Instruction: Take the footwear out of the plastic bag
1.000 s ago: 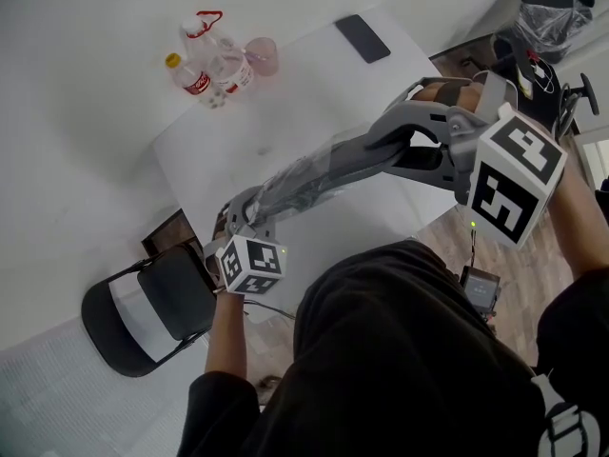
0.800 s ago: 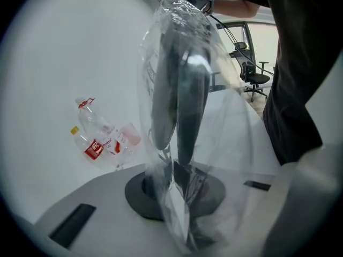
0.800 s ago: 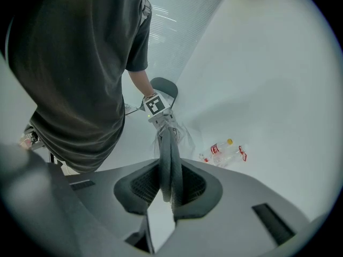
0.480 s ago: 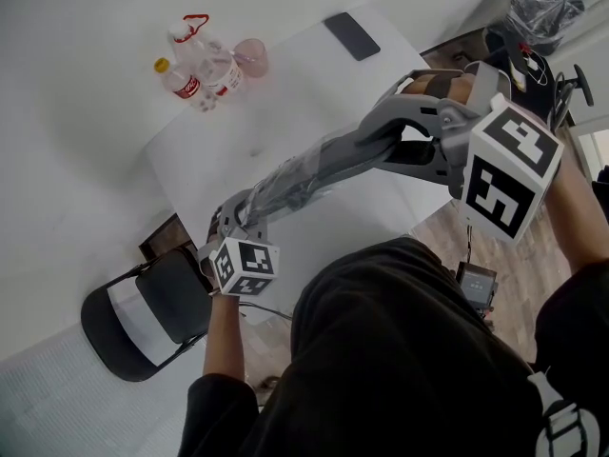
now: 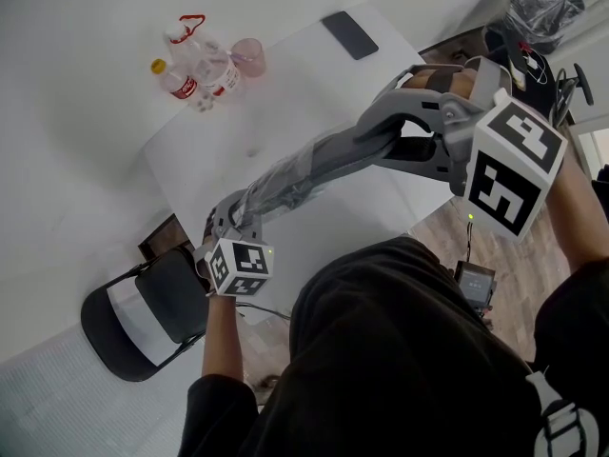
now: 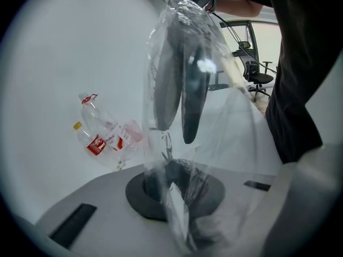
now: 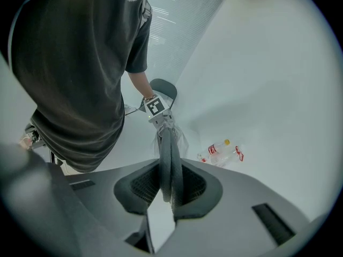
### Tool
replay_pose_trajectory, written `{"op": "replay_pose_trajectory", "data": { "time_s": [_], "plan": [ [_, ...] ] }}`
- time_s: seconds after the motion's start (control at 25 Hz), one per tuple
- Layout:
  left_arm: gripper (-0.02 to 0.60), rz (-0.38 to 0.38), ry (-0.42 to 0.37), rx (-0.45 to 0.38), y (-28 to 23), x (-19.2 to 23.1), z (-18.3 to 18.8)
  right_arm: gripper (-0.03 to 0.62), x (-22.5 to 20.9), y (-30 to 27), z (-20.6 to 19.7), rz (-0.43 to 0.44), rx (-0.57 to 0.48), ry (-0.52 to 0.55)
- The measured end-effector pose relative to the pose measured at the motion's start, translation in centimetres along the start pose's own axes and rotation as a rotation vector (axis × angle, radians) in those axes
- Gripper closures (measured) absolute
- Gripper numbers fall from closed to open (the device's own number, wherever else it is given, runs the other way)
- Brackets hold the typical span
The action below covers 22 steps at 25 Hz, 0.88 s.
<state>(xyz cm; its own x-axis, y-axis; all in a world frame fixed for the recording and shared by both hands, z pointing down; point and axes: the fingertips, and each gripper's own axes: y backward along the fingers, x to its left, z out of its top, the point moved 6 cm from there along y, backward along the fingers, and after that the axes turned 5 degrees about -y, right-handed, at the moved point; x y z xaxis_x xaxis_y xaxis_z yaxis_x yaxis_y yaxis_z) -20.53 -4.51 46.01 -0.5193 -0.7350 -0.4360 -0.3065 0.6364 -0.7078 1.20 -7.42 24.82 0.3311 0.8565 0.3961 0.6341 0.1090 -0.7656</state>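
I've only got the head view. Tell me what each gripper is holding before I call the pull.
Observer: The left gripper view shows the left gripper shut on the bunched end of the plastic bag.
Operator: Now give me the right one.
Observer: In the right gripper view, the right gripper is clamped on the footwear, a pair of flat grey pieces pressed together.
Operator: Report how far out they are.
Observer: From the left gripper view, both pieces lie inside the plastic bag for most of their length. I cannot tell whether plastic is caught in the right grip.
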Motion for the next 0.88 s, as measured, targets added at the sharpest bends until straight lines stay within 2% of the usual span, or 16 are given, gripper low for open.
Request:
{"op": "replay_pose_trajectory", "data": {
  "time_s": [0.88],
  "plan": [
    [0.558, 0.009, -0.004, 0.028, 0.09, 0.5, -0.88, 0.519, -0.6, 0.64, -0.23, 0.008, -0.006, 0.005]
  ]
}}
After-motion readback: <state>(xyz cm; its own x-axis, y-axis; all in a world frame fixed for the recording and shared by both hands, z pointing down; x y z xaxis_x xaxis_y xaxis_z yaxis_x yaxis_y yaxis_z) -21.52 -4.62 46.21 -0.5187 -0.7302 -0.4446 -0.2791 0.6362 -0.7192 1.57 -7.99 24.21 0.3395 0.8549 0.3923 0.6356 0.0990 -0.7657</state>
